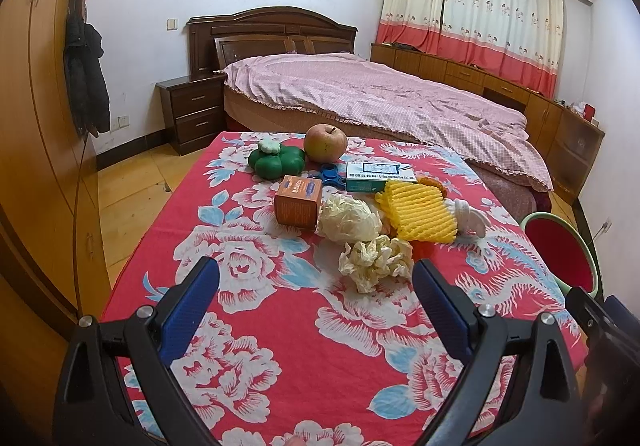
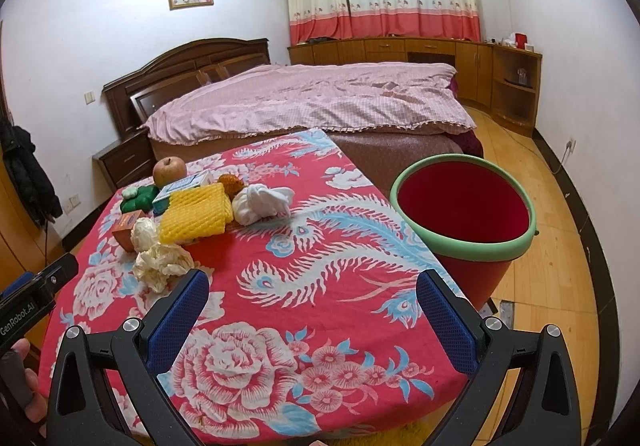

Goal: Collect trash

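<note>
Both hand-held grippers hover over the tabletop (image 1: 280,346) with nothing between their blue pads. Left hand-held gripper (image 1: 316,288) has its jaws spread wide, and the nearest paper wad (image 1: 374,262) lies on the floral cloth just ahead of them, closer to the right finger but not touching it. Behind that wad sits a second, rounder wad (image 1: 348,217), pressed between an orange box (image 1: 298,201) on its left and a yellow foam net (image 1: 416,211) on its right. A knotted white rag (image 1: 472,219) lies just beyond the net. Farther back stand a teal carton (image 1: 378,175), a blue spinner (image 1: 328,173) partly hidden behind the box, a green flower-shaped toy (image 1: 276,159) and an apple (image 1: 325,143). Right hand-held gripper (image 2: 312,292) is likewise open wide, over a bare stretch of cloth near the front edge, well apart from the pile, which the right wrist view shows up and to the left. A red bin (image 2: 464,205) with a green rim stands on the floor just beside the tabletop's right edge, its mouth tilted toward the camera and its inside showing only red. A bed (image 2: 312,101) with a pink cover lies behind the tabletop. At the left edge of the right wrist view, part of the other device and a hand (image 2: 24,386) show.
</note>
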Tool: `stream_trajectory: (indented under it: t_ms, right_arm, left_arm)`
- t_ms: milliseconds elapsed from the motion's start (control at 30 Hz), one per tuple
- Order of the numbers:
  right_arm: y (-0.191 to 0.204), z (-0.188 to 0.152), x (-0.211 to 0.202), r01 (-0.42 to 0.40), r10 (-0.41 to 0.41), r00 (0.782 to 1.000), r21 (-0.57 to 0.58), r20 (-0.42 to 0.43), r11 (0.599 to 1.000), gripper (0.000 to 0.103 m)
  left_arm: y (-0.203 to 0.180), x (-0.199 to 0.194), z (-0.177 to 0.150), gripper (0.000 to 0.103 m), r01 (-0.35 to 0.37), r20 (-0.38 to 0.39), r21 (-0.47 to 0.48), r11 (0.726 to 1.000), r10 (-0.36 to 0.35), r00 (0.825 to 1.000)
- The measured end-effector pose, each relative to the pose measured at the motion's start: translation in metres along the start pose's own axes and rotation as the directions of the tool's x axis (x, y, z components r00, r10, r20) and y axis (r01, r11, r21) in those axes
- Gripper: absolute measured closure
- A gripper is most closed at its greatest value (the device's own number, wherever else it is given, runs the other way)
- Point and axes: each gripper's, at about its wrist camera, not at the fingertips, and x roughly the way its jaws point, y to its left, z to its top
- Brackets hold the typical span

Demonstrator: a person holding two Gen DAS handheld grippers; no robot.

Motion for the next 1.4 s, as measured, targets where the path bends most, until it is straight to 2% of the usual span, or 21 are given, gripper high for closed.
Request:
stream_trajectory:
  t_ms: [933,1133,1400]
  right_arm:
    - [0.000,-0.003,0.003,0.001,-0.001,1.000,0.003,-0.012,1.000,0.000]
    - [0.000,-0.007,0.010,0.004,-0.004,1.000,0.003,-0.030,1.000,0.000]
    - [-0.002,-0.004,0.024,0.004,-0.004,0.998,-0.008,-0.057,1.000,0.000]
  left_arm:
    - [0.003,0.001,-0.005,0.006,-0.001,-0.005,-0.002,1.000,0.001,1.000]
    - [0.007,0.008,-0.012,0.006,-0.009,-0.023,0.001,1.000,0.009,1.000]
    - [0.008,0.020,-0.003,0.006,-0.024,-0.047,0.015,1.000,0.025,0.999]
